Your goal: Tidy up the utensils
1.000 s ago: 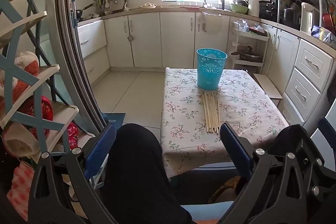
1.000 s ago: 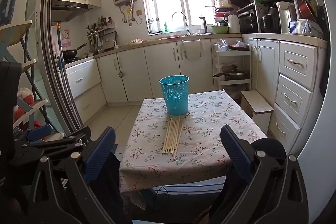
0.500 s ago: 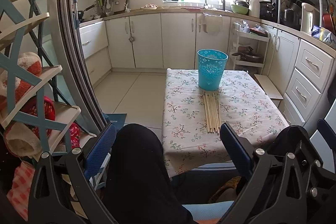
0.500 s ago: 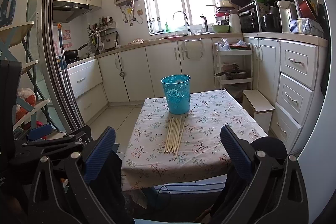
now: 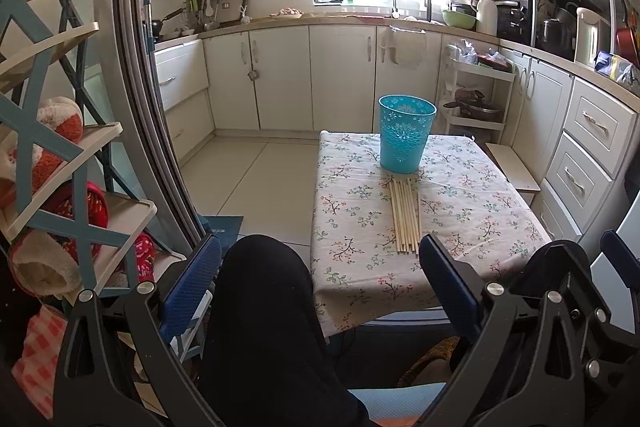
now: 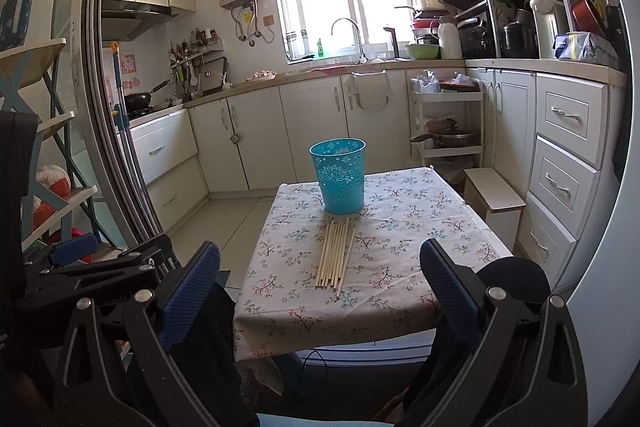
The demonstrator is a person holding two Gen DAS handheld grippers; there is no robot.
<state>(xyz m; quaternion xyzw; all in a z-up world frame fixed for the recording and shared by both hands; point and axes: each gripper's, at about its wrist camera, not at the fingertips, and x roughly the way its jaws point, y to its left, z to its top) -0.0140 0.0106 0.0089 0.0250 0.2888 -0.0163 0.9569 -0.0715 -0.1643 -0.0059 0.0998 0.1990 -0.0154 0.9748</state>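
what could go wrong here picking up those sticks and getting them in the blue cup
1. The chopsticks lie flat and packed side by side on the tablecloth, so a hand-held gripper may take several at once or pinch the cloth.
2. The blue cup is tall, looks light and stands right at the sticks' far ends; a nudge could tip it.
3. Both the left hand-held gripper and right hand-held gripper are open and short of the table.

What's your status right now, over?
Both grippers open, empty, short of the table. Chopsticks lying beside the blue cup. Path clear.

chopsticks [image 6: 335, 251], blue cup [image 6: 338, 180], floral table [image 6: 420, 251]
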